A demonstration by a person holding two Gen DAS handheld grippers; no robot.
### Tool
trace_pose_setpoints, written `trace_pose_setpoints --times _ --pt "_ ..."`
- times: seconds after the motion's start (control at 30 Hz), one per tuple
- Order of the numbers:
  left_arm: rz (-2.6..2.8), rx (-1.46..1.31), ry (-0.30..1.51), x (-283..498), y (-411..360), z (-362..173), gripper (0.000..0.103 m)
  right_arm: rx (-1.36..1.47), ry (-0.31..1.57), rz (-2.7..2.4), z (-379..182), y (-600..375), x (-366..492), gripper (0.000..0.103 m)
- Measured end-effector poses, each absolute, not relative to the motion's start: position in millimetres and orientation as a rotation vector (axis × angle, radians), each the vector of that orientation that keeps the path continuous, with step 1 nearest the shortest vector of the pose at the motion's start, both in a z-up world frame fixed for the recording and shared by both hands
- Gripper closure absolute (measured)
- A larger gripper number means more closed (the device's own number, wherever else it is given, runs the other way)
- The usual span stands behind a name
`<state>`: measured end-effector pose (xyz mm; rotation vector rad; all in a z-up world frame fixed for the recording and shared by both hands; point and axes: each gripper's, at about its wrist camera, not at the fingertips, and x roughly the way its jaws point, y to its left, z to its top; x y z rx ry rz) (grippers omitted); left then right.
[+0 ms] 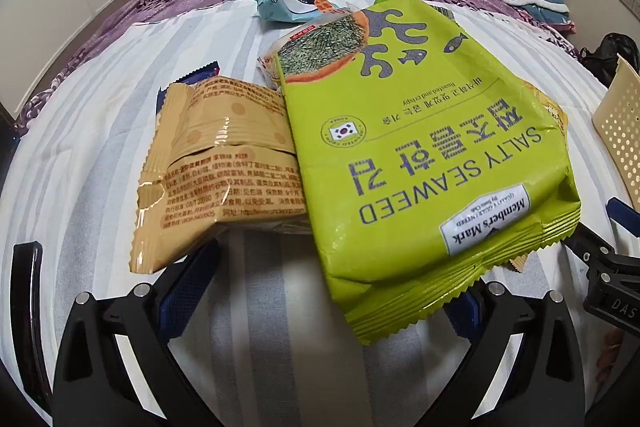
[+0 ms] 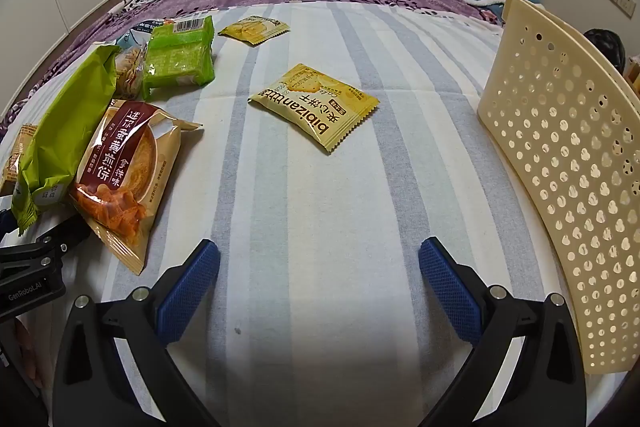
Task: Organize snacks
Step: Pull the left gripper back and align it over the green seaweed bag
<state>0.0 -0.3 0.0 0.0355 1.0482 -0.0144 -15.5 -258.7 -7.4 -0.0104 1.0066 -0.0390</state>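
Both hand-held grippers, left (image 1: pixel 320 291) and right (image 2: pixel 319 287), tilt steeply downward over the striped cloth (image 2: pixel 320 187) (jaws spread wide, empty).

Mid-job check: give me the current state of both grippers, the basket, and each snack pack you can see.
left gripper: open, holding nothing
right gripper: open, holding nothing
basket: standing on the cloth, inside hidden
seaweed bag: sealed, overlapping other packs
tan pack: sealed, back side up
pancake pack: sealed, face up
near yellow biscuit pack: flat, alone
far yellow pack: flat, alone
green pack: barcode side up
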Motion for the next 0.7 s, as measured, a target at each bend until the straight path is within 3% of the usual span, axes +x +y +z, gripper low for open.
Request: trace_pose_setpoints --times 0.7 --pt "-0.020 0.026 1.045 0.2 -0.2 -0.1 0.002 -0.002 1.001 -0.038 -6.1 -259.8 -16.0 0.005"
